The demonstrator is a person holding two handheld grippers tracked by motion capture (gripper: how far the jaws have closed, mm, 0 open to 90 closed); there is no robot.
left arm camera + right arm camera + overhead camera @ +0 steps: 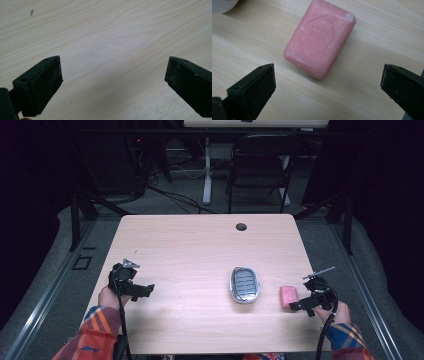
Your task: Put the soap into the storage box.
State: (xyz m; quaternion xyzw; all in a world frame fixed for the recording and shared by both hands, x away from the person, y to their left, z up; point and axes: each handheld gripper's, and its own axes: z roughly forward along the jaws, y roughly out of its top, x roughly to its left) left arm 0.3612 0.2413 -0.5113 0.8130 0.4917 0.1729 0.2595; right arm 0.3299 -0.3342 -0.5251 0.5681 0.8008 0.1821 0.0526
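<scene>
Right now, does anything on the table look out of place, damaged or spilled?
Nothing is spilled or broken. The pink rectangular soap bar lies bare on the pale wooden table, beside the grey oval slotted soap dish rather than in it, and its surface is scuffed with white flecks. Both grippers are open.

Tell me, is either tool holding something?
No. The right tool is open, with the pink soap lying on the table just ahead of it. The left tool is open over bare wood.
</scene>
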